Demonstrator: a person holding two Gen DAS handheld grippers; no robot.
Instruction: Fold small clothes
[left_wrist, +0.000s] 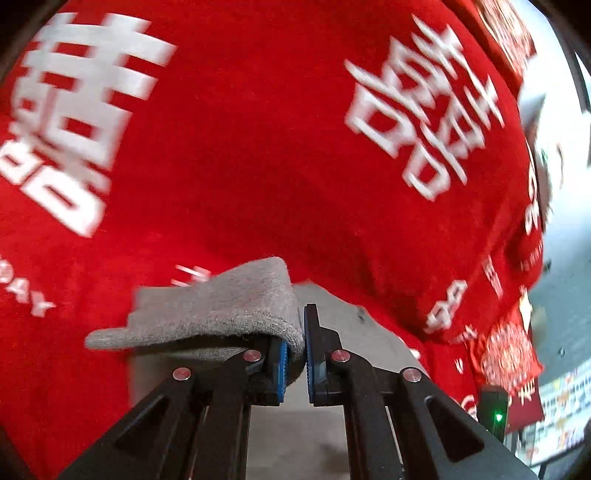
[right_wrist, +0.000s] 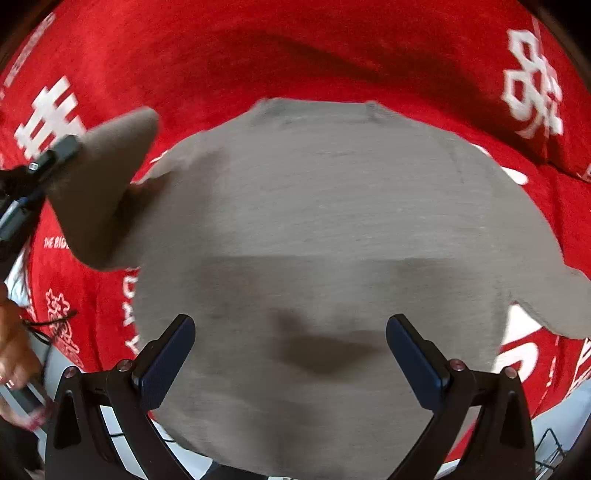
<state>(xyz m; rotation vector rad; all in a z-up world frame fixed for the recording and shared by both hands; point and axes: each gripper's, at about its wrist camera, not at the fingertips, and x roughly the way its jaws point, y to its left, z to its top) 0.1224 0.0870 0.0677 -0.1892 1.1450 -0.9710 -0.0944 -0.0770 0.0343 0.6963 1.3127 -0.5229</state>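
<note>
Left gripper, bottom centre of the left wrist view: jaws clamped together on a fold of the grey garment, cloth pinched between the blue pads. The pinched piece, a sleeve by its shape, drapes up and to the left over the left finger, lifted off the surface. Edges blurred

Same gripper shows at the upper left of the right wrist view, the sleeve hanging from it as a raised grey flap, tip pointing to the upper right

Right gripper, bottom centre of its own view: fingers spread wide apart, nothing between them. It hangs over the garment's lower part; touching or not, cannot tell. A dark shadow lies on the cloth between the fingers

Grey garment fills the middle of the right wrist view, body spread flat, neckline toward the top of the frame, other sleeve lying out at the right edge

Beneath it all, a red cloth with white printed characters covers the surface, wrinkled across the top

A hand at the lower left edge of the right wrist view
</note>
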